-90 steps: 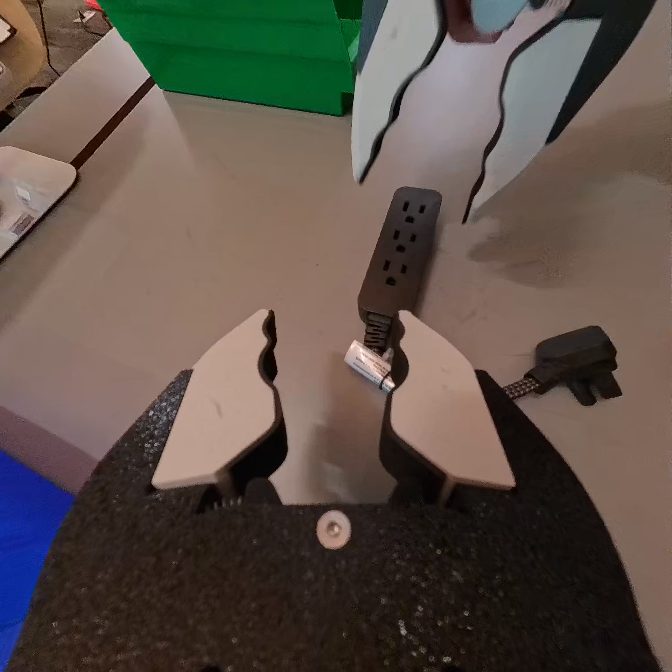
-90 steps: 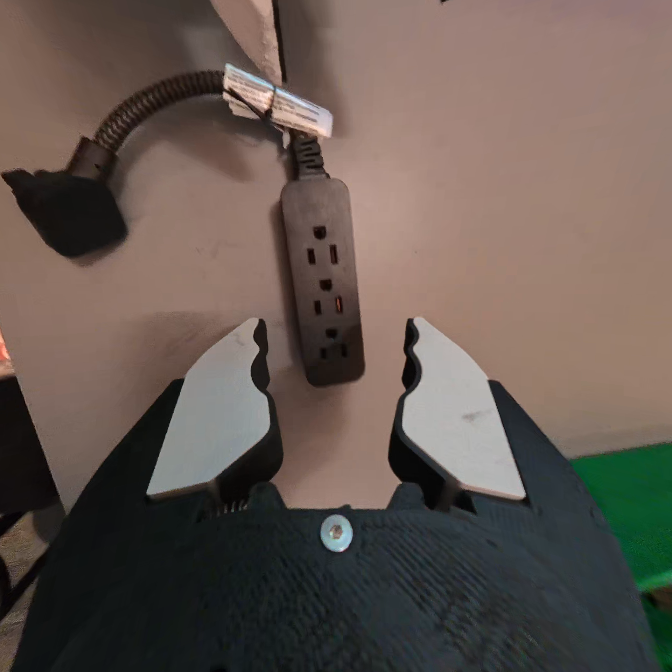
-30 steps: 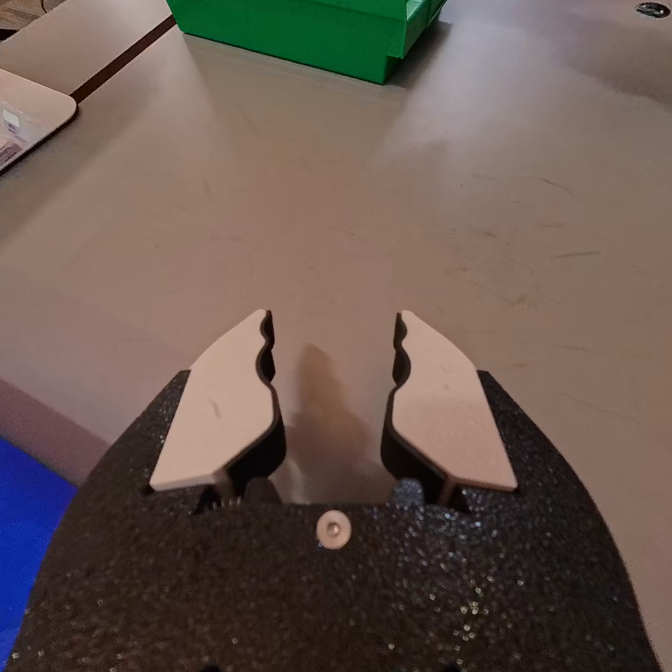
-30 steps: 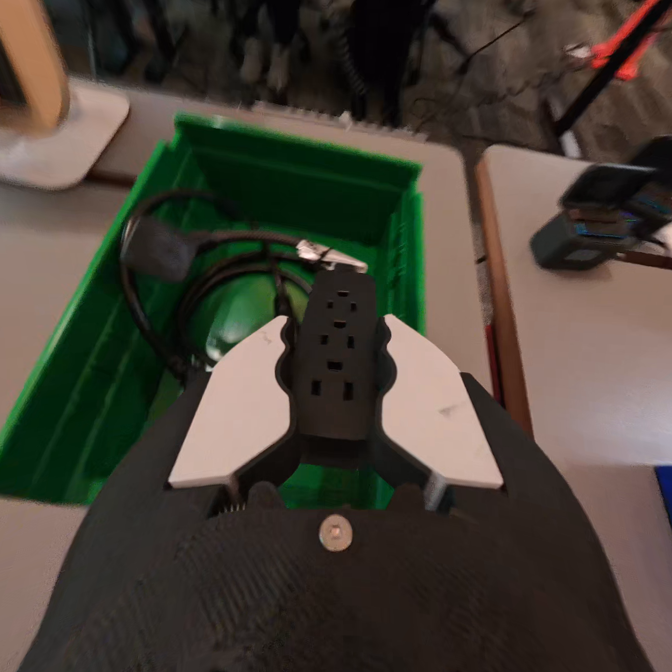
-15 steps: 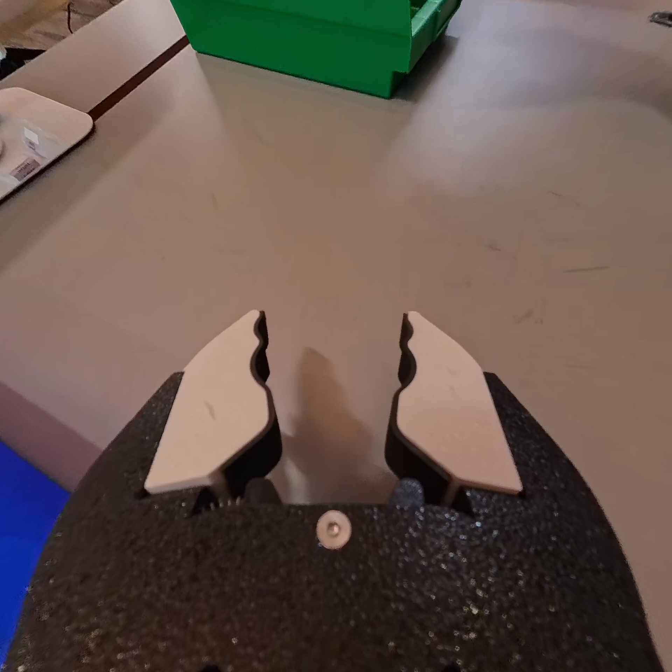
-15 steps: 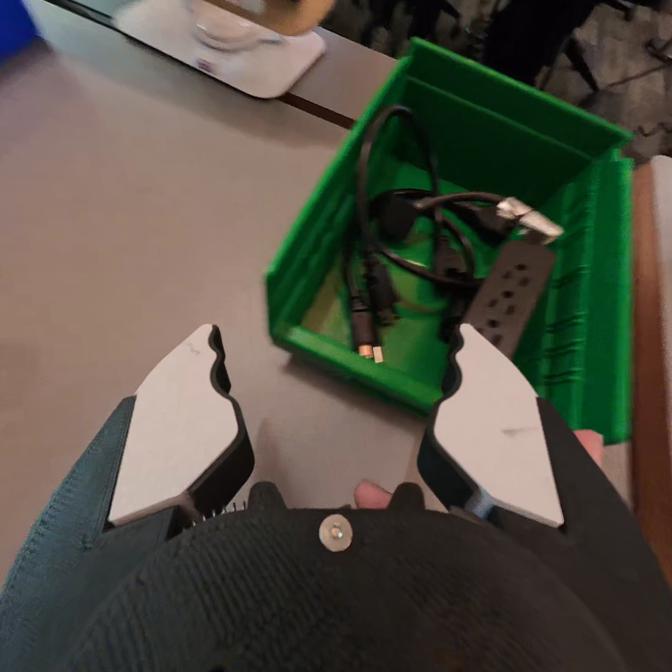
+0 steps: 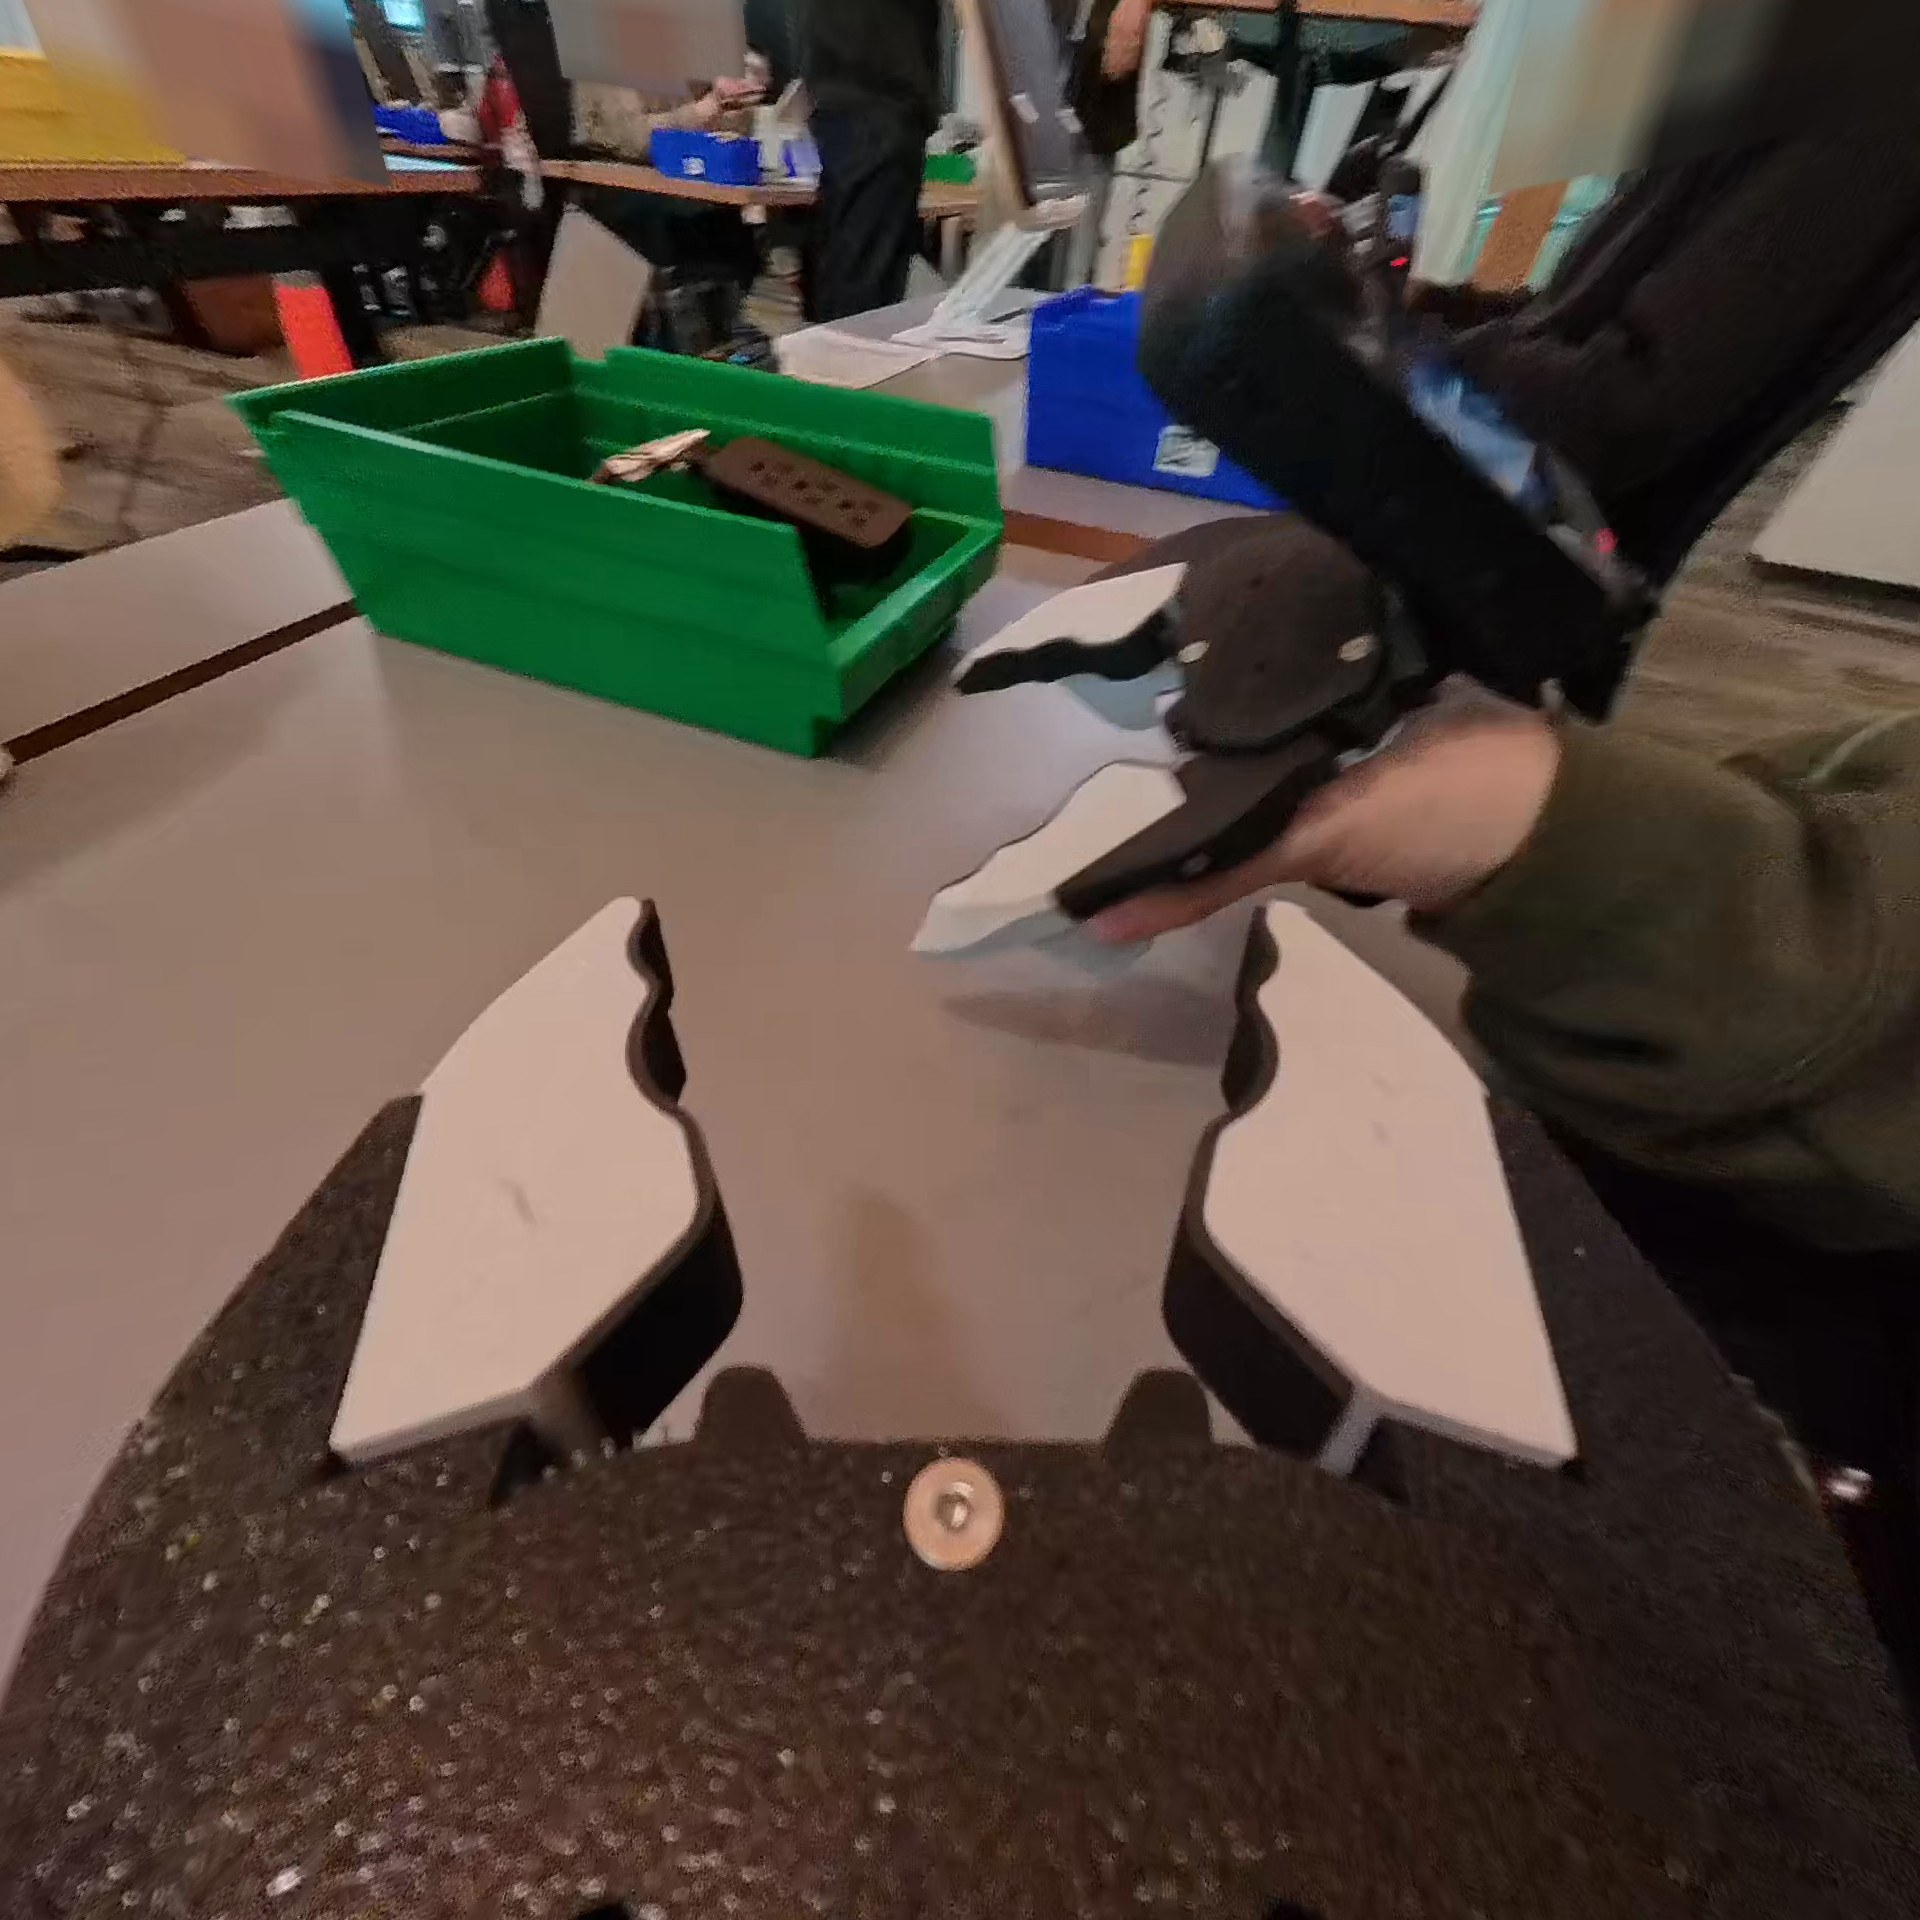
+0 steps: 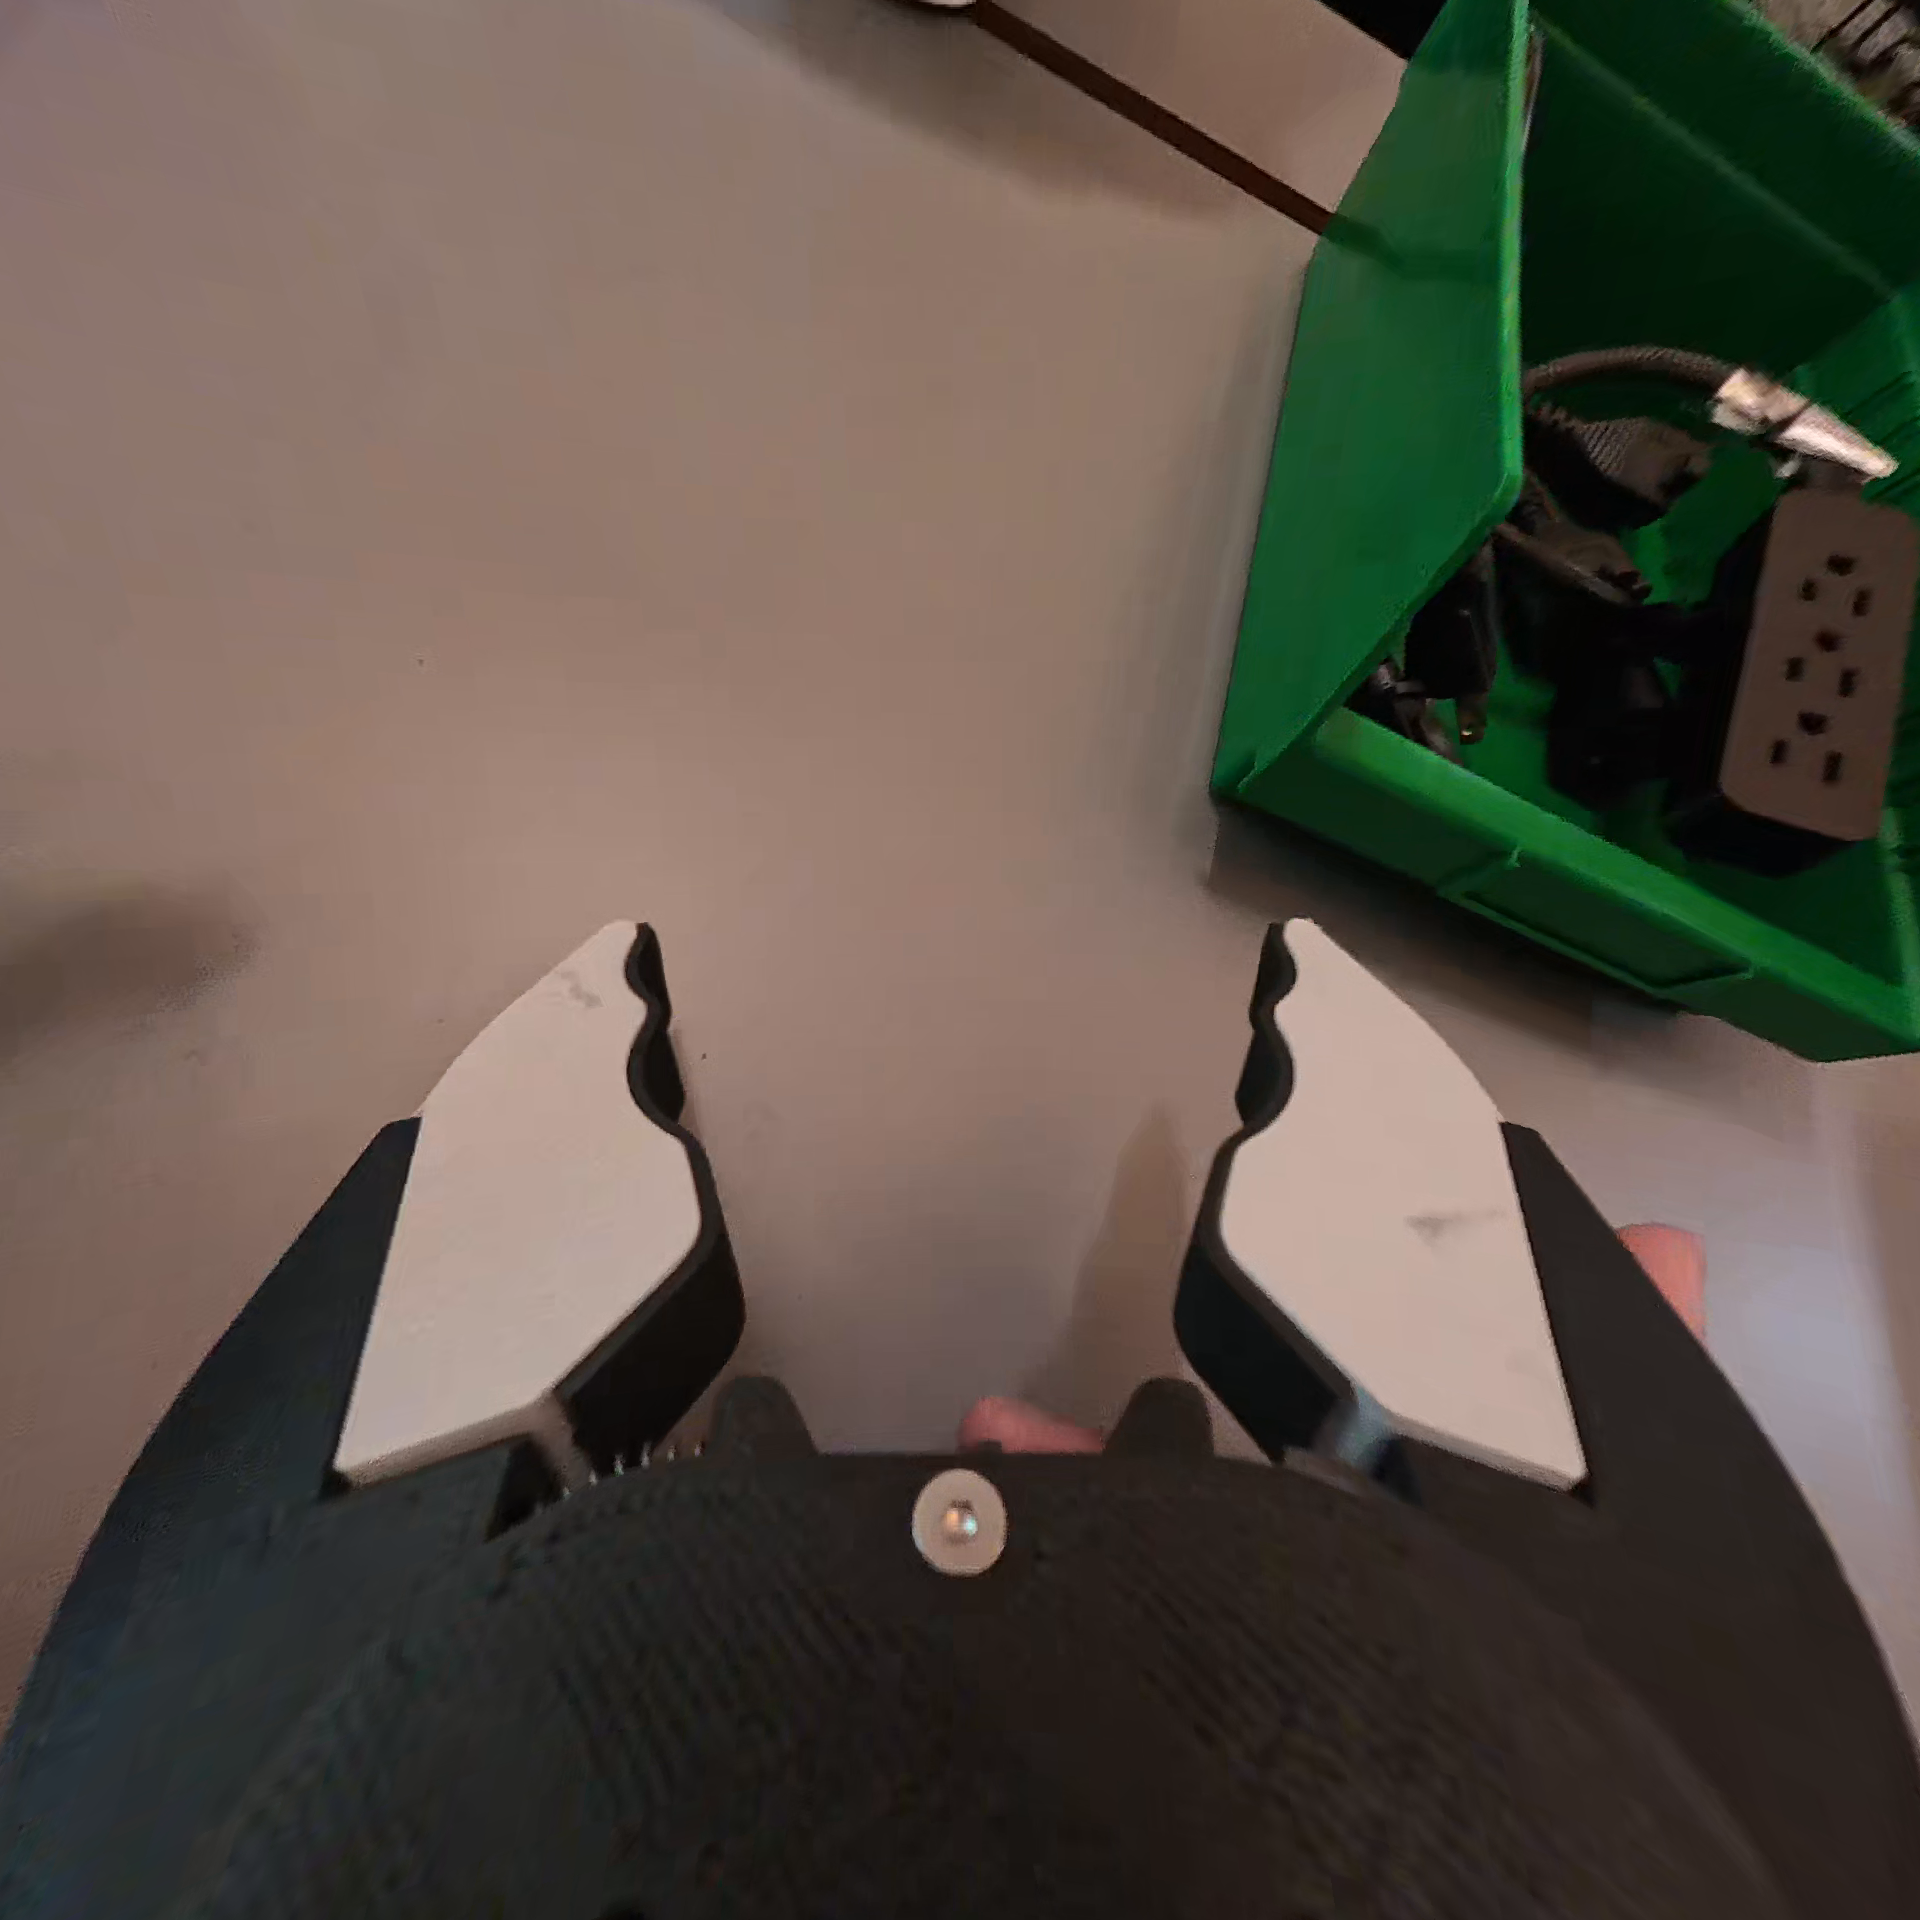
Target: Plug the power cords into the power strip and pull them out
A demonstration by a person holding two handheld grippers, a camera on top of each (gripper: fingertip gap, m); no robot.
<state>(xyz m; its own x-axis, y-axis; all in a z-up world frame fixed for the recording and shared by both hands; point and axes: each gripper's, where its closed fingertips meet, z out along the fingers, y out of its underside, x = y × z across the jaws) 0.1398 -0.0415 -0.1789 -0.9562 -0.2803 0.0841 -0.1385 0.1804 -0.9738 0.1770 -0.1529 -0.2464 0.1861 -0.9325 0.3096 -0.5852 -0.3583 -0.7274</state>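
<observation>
The right claw (image 8: 956, 1029) hung spread and empty over the bare tabletop (image 8: 623, 520), and the left claw (image 7: 951, 997) was likewise parted with nothing between its fingers. The power strip (image 8: 1808, 675) lay ahead and to the right of the right claw, the nearer of the two, inside the green bin (image 8: 1382, 436), its long axis running roughly away from the claw. It was a dark slab, sockets facing up, propped on a tangle of black power cords (image 8: 1600, 582).

Black speckled left gripper (image 7: 951, 925) and black ribbed right gripper (image 8: 961, 940) carry pale wavy-edged jaws; olive sleeve (image 7: 1704, 935).
</observation>
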